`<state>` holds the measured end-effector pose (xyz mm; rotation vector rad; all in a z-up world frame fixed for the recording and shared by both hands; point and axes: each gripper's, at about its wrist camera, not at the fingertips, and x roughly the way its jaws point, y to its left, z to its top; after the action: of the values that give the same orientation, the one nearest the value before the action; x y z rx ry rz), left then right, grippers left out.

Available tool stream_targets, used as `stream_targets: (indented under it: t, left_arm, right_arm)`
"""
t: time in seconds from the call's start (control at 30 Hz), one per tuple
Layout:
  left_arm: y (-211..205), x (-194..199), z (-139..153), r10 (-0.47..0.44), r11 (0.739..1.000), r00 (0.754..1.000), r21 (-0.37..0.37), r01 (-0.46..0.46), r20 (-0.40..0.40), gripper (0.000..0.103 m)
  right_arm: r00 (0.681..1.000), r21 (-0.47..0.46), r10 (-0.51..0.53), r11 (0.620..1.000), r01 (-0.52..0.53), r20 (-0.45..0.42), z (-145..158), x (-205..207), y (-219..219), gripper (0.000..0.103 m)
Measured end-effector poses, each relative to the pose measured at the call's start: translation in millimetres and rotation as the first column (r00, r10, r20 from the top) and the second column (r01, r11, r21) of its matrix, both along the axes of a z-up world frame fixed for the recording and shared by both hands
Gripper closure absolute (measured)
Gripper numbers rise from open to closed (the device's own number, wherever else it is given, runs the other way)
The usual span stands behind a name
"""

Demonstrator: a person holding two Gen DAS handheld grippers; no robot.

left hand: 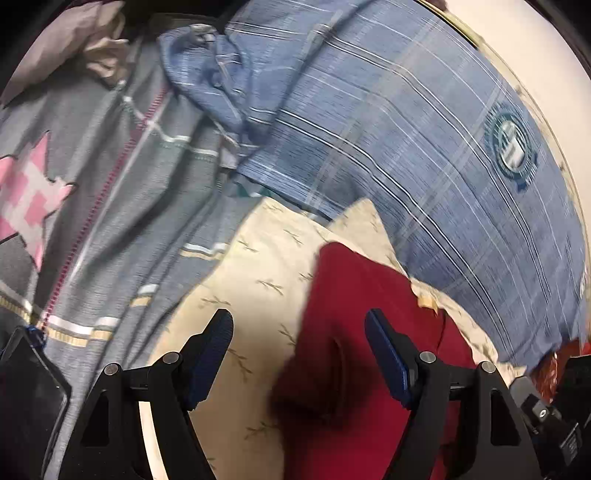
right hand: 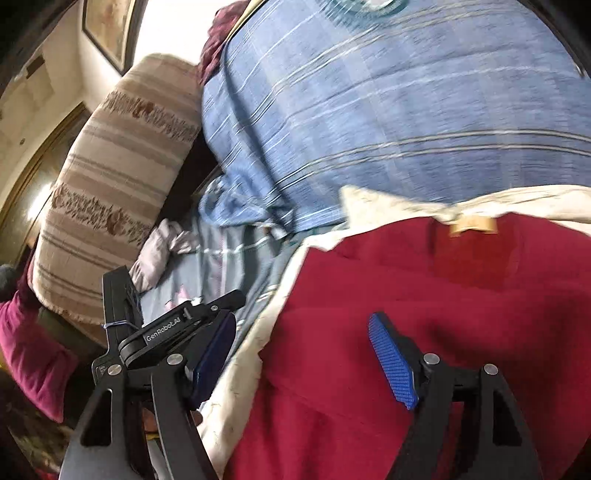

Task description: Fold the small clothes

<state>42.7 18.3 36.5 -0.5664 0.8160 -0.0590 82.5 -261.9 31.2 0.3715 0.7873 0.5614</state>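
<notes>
**Red garment on the cream sheet, both grippers spread above it**

A small dark-red knit garment (left hand: pixel 354 325) lies on a cream bed sheet printed with thin olive sprigs (left hand: pixel 258 266). In the right wrist view the same garment (right hand: pixel 424 314) fills the lower half of the frame, with a tan label (right hand: pixel 472 225) sewn at its far edge, just beside the sheet's pale border (right hand: pixel 240 387).

The left gripper (left hand: pixel 299 354) hangs over the red cloth's left edge with its blue-padded fingers (left hand: pixel 212 354) set wide apart and nothing between them; one finger is over bare sheet, the other over the red cloth. The right gripper (right hand: pixel 303 358) is likewise released, its ribbed blue fingertips (right hand: pixel 391 362) spread, one above the garment and one past its left edge. Whether either touches the cloth cannot be told. The body of the left gripper shows at the lower left of the right wrist view.

Beyond the red garment lies a blue plaid woven shirt (left hand: pixel 406 140) with a round dark-blue embroidered badge (left hand: pixel 511 146); its near hem meets the sheet just past the red cloth. To the left sits a grey zip-up jacket (left hand: pixel 118 206) with a pink zipper and a pink checked star patch (left hand: pixel 29 199). A crumpled pale lilac cloth (left hand: pixel 92 40) rests at the jacket's far end.

A beige striped cushion with brown floral bands (right hand: pixel 110 184) stands behind the pile, and a framed picture (right hand: pixel 109 26) hangs on the wall.
</notes>
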Motion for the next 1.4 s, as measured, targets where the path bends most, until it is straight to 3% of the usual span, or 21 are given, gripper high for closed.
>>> stream_targets:
  t: [0.1,0.23,0.27,0.33,0.43,0.5,0.57,0.6,0.63,0.67,0.7,0.8,0.87,0.93,1.0,1.07,1.13,1.17,1.23,1.33,1.4]
  left_arm:
    - [-6,1,-2,-0.048,0.999,0.999,-0.012,0.047,-0.015,0.030]
    - [-23,8,-5,-0.094,0.993,0.994,0.069,0.098,-0.055,0.033]
    - [-30,11,-7,-0.113,0.988,0.991,0.098,0.119,-0.066,0.036]
    - [-44,18,-9,-0.144,0.980,0.986,0.124,0.154,-0.083,0.057]
    - [-71,33,-10,-0.178,0.952,0.980,0.237,0.195,-0.090,0.070]
    - [-81,39,-9,-0.185,0.938,0.979,0.282,0.202,-0.084,0.081]
    - [-80,43,-3,-0.181,0.948,0.982,0.258,0.188,-0.049,0.089]
    - [-76,44,2,-0.180,0.958,0.983,0.223,0.181,-0.025,0.092]
    - [-70,42,10,-0.175,0.970,0.984,0.176,0.171,0.013,0.093]
    - [-66,39,14,-0.173,0.974,0.984,0.156,0.165,0.042,0.094]
    - [-63,37,19,-0.171,0.975,0.982,0.157,0.158,0.075,0.097]
    - [-63,39,13,-0.175,0.968,0.982,0.194,0.158,0.069,0.096]
    - [-65,48,-6,-0.157,0.967,0.987,0.202,0.153,0.007,0.094]
    - [-72,56,-22,-0.157,0.953,0.985,0.249,0.170,-0.072,0.090]
    - [-77,55,-22,-0.153,0.950,0.986,0.265,0.163,-0.060,0.087]
    - [-80,54,-16,-0.157,0.948,0.986,0.272,0.167,-0.060,0.076]
    - [-78,50,-14,-0.164,0.955,0.984,0.238,0.175,-0.068,0.052]
    - [-74,45,-13,-0.164,0.959,0.983,0.219,0.178,-0.077,0.047]
    - [-67,31,-11,-0.163,0.965,0.982,0.192,0.179,-0.097,0.039]
    - [-65,-5,4,-0.229,0.954,0.967,0.173,0.246,-0.111,0.036]
    - [-62,-28,13,-0.267,0.950,0.958,0.137,0.279,-0.101,0.034]
  right_arm:
    - [0.998,-0.063,-0.066,0.996,0.067,0.019,8,-19,-32,0.026]
    - [0.979,-0.183,-0.188,0.962,0.201,0.081,16,-41,-80,0.025]
    - [0.966,-0.234,-0.243,0.938,0.257,0.086,14,-44,-96,0.025]
    - [0.927,-0.314,-0.363,0.873,0.372,0.090,5,-43,-126,0.025]
    - [0.858,-0.350,-0.512,0.797,0.492,0.042,-18,-31,-172,0.023]
    - [0.838,-0.333,-0.543,0.801,0.497,-0.056,-35,-16,-189,0.023]
    - [0.855,-0.243,-0.506,0.849,0.469,-0.117,-48,-3,-196,0.024]
    - [0.866,-0.193,-0.481,0.871,0.453,-0.137,-53,3,-199,0.027]
    - [0.875,-0.146,-0.456,0.888,0.436,-0.162,-57,10,-199,0.050]
    - [0.882,-0.144,-0.443,0.894,0.423,-0.161,-57,13,-198,0.083]
    - [0.889,-0.192,-0.441,0.890,0.415,-0.121,-51,15,-193,0.087]
    - [0.903,-0.234,-0.428,0.875,0.423,0.034,-28,7,-181,0.090]
    - [0.881,-0.257,-0.463,0.844,0.471,0.094,-22,4,-180,0.090]
    - [0.870,-0.289,-0.489,0.825,0.486,0.066,-35,12,-183,0.090]
    - [0.867,-0.310,-0.499,0.826,0.471,-0.012,-55,21,-187,0.089]
    - [0.851,-0.268,-0.521,0.830,0.489,-0.062,-57,13,-198,0.075]
    - [0.833,-0.214,-0.544,0.830,0.516,-0.102,-46,-4,-208,0.061]
    - [0.835,-0.194,-0.540,0.835,0.515,-0.109,-40,-15,-210,0.051]
    - [0.858,-0.180,-0.501,0.859,0.479,-0.110,-27,-47,-206,0.039]
    - [0.901,-0.174,-0.411,0.906,0.387,-0.139,-19,-94,-197,0.035]
    - [0.908,-0.148,-0.382,0.921,0.360,-0.171,-20,-125,-198,0.034]
